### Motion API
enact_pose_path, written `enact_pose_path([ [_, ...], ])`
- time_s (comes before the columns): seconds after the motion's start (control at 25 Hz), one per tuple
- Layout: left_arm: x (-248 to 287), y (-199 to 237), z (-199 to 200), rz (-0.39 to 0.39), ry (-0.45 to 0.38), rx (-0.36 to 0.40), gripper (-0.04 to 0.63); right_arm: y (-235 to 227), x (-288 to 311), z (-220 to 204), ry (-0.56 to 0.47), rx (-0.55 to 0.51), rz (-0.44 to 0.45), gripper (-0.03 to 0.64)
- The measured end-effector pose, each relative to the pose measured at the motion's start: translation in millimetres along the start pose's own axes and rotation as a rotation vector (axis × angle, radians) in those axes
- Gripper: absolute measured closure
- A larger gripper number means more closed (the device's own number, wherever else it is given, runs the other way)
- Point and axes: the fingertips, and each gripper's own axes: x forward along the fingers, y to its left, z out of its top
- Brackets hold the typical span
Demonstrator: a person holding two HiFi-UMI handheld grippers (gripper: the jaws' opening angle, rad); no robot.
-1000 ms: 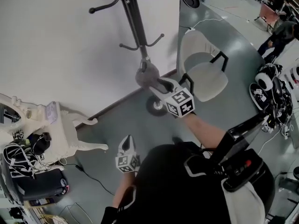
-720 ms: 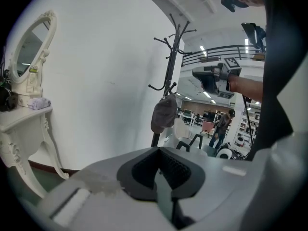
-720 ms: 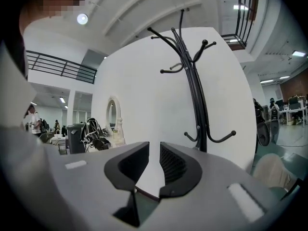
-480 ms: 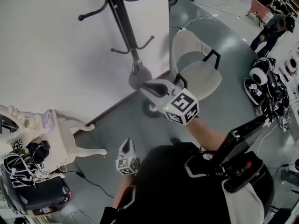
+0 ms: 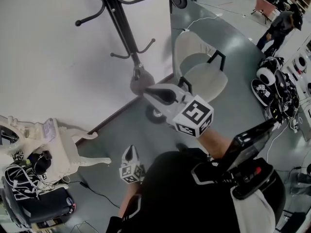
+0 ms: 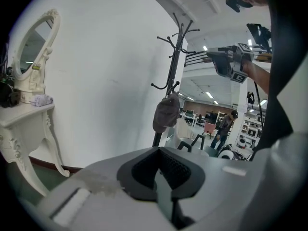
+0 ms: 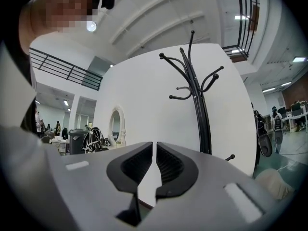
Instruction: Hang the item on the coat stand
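A grey cap hangs on a low hook of the black coat stand; in the left gripper view the cap hangs beside the pole. My right gripper is held up just in front of the cap and apart from it. Its jaws are closing to a narrow slit, with nothing between them. The stand's upper hooks fill that view. My left gripper hangs low by my body, shut and empty.
A white chair stands right of the stand's base. A white dressing table with a mirror sits at the left, with bags and cables beside it. More gear lies at the far right, where a person stands.
My right gripper has drawn back from the cap and risen toward me, and its jaws have narrowed. The cap stays hanging on the hook. The left gripper has barely moved.
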Motion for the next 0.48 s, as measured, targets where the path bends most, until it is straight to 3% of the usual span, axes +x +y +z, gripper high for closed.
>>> enact_pose_path([
  [0.48, -5, -7, -10, -0.01, 0.019, -0.006, 0.575, 11, -15, 13, -0.011, -0.028, -0.016, 0.608],
])
